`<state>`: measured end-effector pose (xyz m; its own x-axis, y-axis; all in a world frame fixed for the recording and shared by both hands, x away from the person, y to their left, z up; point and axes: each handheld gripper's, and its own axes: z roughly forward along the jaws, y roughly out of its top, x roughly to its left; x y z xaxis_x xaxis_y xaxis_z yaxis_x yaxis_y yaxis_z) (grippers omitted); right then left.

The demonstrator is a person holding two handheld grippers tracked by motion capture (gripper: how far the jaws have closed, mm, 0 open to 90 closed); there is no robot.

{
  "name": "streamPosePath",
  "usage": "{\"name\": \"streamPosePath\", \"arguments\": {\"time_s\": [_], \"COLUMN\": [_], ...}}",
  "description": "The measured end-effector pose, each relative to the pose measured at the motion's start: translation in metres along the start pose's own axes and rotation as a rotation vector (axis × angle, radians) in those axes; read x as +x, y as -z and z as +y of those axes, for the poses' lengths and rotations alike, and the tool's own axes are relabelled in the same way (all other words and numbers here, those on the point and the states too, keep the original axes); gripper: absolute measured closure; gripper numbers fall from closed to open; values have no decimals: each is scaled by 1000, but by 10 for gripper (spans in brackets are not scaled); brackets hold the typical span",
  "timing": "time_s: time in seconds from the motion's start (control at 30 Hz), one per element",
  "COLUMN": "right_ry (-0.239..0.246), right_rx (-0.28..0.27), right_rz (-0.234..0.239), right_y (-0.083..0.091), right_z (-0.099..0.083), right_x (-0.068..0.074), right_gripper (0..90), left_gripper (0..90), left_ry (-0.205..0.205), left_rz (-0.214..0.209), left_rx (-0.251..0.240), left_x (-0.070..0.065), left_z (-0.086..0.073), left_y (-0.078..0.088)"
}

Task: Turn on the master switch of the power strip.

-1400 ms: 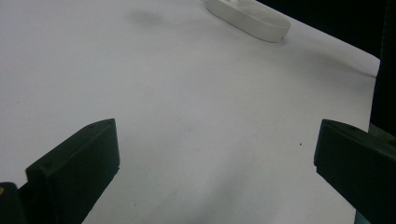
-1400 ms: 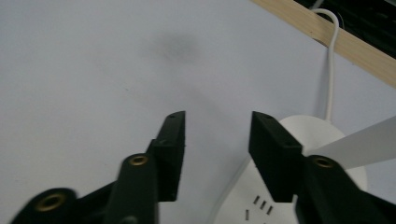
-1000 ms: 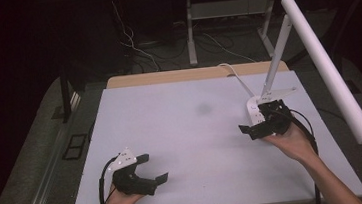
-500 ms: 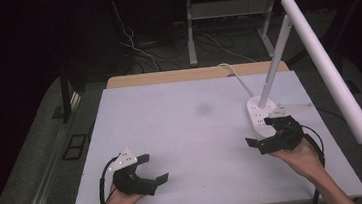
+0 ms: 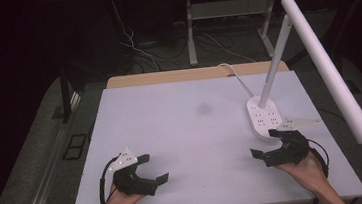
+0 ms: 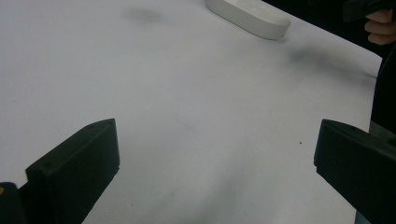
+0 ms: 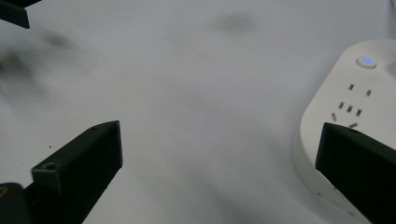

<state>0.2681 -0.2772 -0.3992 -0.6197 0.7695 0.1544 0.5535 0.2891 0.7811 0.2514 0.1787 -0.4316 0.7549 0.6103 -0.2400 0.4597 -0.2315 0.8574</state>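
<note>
At the right side of the white rectangular tabletop (image 5: 188,146) stood the white oval plastic desk-lamp base (image 5: 264,118), your work piece by the look of it.

- Its long axis ran from the far side toward you, the near end angled slightly to your right.
- The slim white stem (image 5: 275,62) rose from the far end, leaning right and away.
- The long white tubular lamp head (image 5: 329,67) sloped down toward you and overhung the table's right edge.
- The small round button with a blue light (image 7: 368,61) sat at the far end of the base, beyond a cluster of grey touch marks.

Your right gripper (image 5: 266,143) sat just beside the near end of the base, apart from it, jaws spread wide and empty. In the right gripper view one jaw overlapped the base's near rim and the other stood over bare table.

Your left gripper (image 5: 154,168) rested low at the near left, well apart from the lamp, also gaping wide with nothing between the jaws.

Judgement: the step looked like an approach to the base. To do it well, you should have:

- squared the jaws across the short axis of the oval;
- kept low and clear of the stem;
- touched controls with one jaw tip only, so the base did not skid;
- watched the white cord (image 5: 234,72) trailing off the far edge.
</note>
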Motion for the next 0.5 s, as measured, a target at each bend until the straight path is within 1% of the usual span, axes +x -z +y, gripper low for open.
{"name": "streamPosePath", "arguments": {"time_s": [0.07,0.2,0.3,0.37,0.5], "right_ry": [-13,-19,-34,-31,-31], "right_rx": [-4,-20,-30,-39,-44], "right_rz": [3,-5,-8,-16,-22], "right_y": [-1,-1,1,2,4], "right_z": [-7,-20,-28,-35,-40], "right_x": [1,1,2,1,2], "right_gripper": [2,2,2,2,2], "left_gripper": [0,0,0,0,0], "left_ry": [-1,-2,-2,-1,-2], "left_rz": [0,0,1,1,0], "left_rx": [1,2,1,3,7], "left_x": [0,0,0,0,0], "left_z": [0,0,0,0,0], "left_y": [0,0,0,0,-1]}}
